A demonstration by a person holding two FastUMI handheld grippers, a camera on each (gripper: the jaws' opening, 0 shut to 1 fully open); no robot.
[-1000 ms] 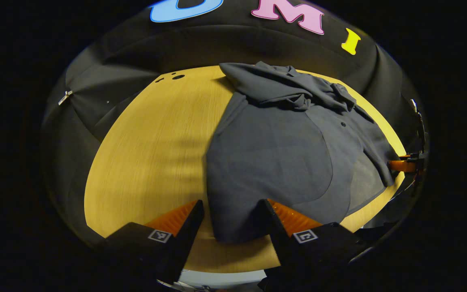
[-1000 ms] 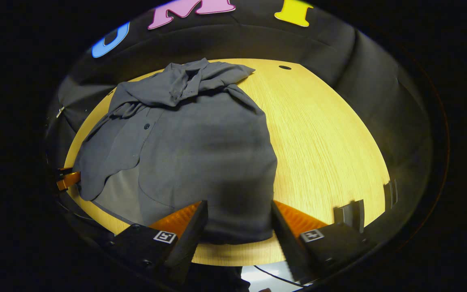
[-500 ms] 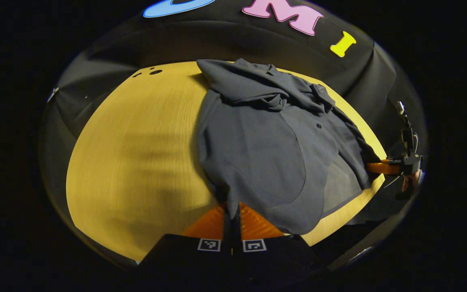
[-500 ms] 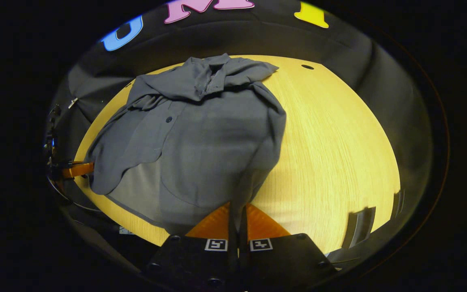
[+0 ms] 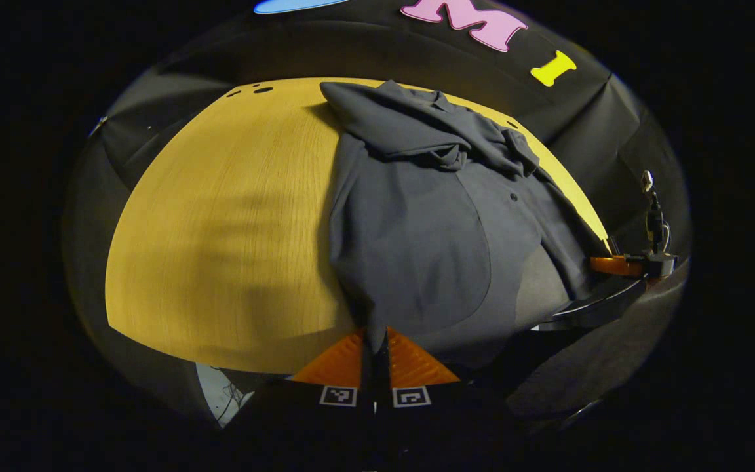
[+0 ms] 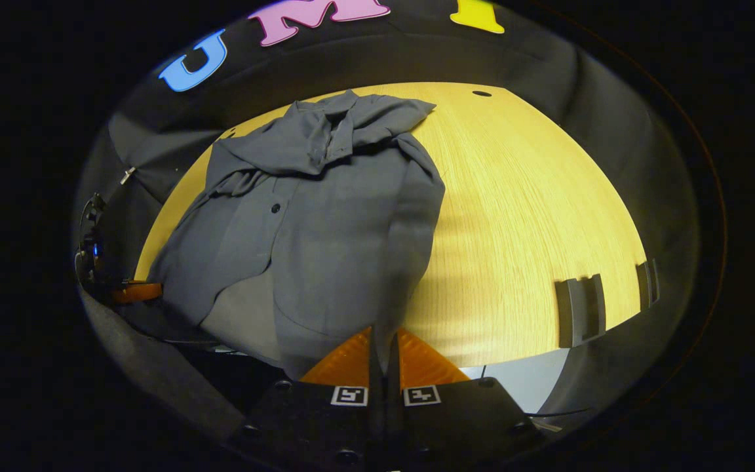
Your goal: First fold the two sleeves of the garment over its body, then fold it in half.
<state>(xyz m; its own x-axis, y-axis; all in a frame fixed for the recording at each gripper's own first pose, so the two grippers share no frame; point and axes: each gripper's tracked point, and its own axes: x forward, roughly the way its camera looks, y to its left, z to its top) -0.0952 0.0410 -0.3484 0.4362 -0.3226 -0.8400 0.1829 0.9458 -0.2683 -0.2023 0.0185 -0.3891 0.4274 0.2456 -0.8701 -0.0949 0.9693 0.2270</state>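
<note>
While both grippers sit at the near hem, the garment (image 5: 417,216) lies spread on the table (image 5: 220,216), collar end far, hem end near and pulled up off the near table edge. Left gripper (image 5: 375,351): jaws clenched on a pinch of the hem's left corner, cloth rising in a narrow fold straight out of the closed jaws. Right gripper (image 6: 384,351): same, jaws clamped on the hem's right corner, a taut ridge of cloth running from the grip toward the far shoulder. Both sleeves are bunched across the chest near the collar (image 6: 325,128); how neatly they lie can't be made out, folds overlap and shade each other. One button (image 6: 275,208) visible on the placket. In the left gripper view the right gripper shows far off at the right rim, partly covered by cloth; in the right gripper view the left gripper shows at the left rim, mostly cut off. Hem between the two grips sags below the table edge into shadow, its outline hard to trace. Two grey brackets (image 6: 579,309) stand at the table's right near edge.
</note>
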